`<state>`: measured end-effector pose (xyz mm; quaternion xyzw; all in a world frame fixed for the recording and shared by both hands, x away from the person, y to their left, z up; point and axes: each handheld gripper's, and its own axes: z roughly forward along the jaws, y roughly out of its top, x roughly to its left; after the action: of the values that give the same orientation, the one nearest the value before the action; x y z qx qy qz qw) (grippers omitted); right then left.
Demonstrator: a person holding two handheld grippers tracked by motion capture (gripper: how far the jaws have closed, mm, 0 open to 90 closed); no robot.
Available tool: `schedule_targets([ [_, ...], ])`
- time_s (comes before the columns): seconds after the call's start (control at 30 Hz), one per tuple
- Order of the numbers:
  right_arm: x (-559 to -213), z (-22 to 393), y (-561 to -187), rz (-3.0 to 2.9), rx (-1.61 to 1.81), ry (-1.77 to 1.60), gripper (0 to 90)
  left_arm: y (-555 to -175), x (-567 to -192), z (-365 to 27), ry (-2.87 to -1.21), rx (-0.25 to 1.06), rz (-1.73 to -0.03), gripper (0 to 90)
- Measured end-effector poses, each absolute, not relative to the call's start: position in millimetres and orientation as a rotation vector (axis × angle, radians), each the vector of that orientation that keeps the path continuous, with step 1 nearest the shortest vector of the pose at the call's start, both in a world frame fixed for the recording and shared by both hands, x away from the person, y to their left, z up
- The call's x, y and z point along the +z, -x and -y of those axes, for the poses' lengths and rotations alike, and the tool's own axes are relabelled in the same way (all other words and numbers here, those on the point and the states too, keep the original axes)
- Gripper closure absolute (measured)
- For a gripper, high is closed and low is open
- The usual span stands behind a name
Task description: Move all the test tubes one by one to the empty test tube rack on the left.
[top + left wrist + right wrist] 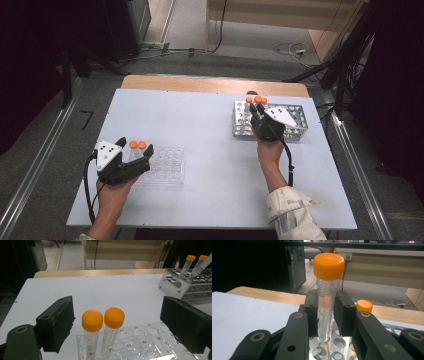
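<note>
- Your right gripper is clamping a clear tube with an orange cap, jaws pressing its sides below the cap, tube upright.
- In the right gripper view the tube's tip is hanging just above the holes of the metal rack; whether it is clearing them fully, you cannot tell from here.
- In the high view that gripper is sitting over the left end of the metal rack at the far right of the white table, with other orange caps standing beside it.
- Your left gripper is standing with jaws wide apart, holding nothing, facing two capped tubes seated in slots B1 and B2 of the clear plastic rack.
- In the high view the left gripper is resting at the left edge of that clear rack, near you.
- Judgement: you are moving tubes from metal rack to clear rack, and the step in hand is the lift-out.
- Next move likely calls for raising the tube straight up until it is clearing the holes, then carrying it across to the next free slot beside B2.
- Mind keeping it vertical; a tilt could be catching the hole rim or the neighbouring tube.
</note>
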<state>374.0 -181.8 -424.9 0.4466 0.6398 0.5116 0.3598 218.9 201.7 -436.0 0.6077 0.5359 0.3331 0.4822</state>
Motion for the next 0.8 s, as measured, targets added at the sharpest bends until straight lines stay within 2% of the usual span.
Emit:
schedule_targets([
  [0.53, -408.2, 173.9, -347.5, -1.772, 1.428, -1.086, 71.7, -217.4, -434.3, -198.3, -1.482, 0.817, -1.297, 13.0],
  [0.8, -410.5, 161.9, -337.3, -1.878, 1.431, -1.029, 71.7, -217.6, -433.4, -196.8, -1.48, 0.82, -1.295, 13.0],
])
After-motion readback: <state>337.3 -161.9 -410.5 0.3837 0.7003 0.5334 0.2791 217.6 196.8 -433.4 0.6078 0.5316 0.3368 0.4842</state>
